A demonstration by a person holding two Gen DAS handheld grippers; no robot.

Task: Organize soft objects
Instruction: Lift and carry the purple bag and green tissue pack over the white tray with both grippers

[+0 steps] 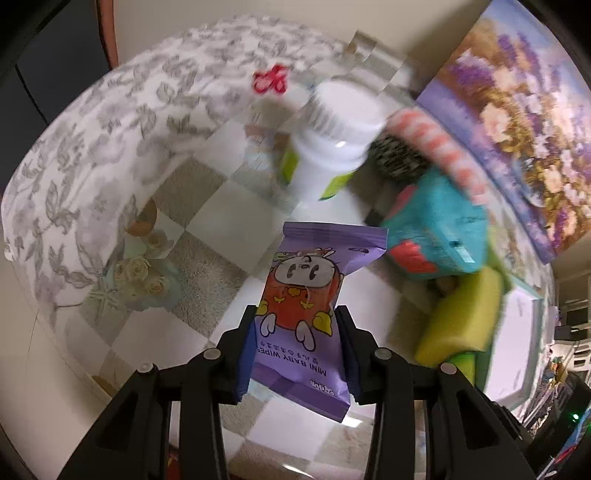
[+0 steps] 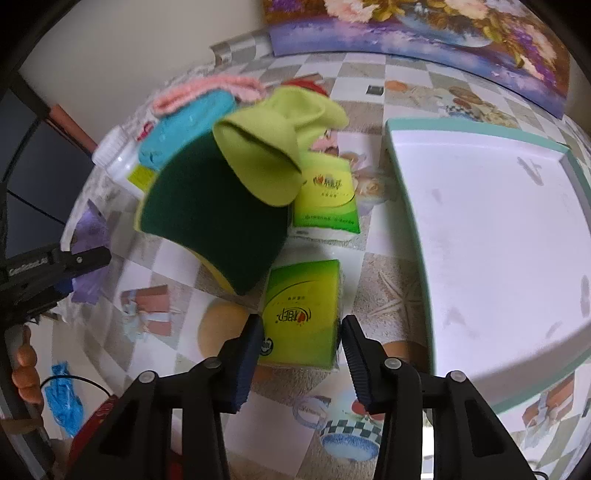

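Purple wipes pack point(image 1: 303, 314) sits clamped in your left gripper point(image 1: 297, 354), green tissue pack point(image 2: 301, 314) pinched in your right gripper point(image 2: 301, 354); carry both to the white tray point(image 2: 491, 236).

Left wrist view: mounted behind the left tongs point(image 1: 297, 325), looking steeply down and forward at close range onto the checkered surface point(image 1: 207, 206), a wall picture point(image 1: 517, 122) along its right edge. Right wrist view: mounted behind the right tongs point(image 2: 301, 332), likewise aimed steeply down at close range, facing the same picture point(image 2: 424, 33) at top. Shared field: white bottle point(image 1: 332, 136) point(image 2: 118, 162), teal cloth point(image 1: 439, 221) point(image 2: 184, 129), yellow-and-green sponge point(image 1: 461, 317) point(image 2: 210, 218), white tray point(image 1: 513, 332) point(image 2: 491, 236). The right view also catches the left tongs point(image 2: 79, 260) at its left edge.
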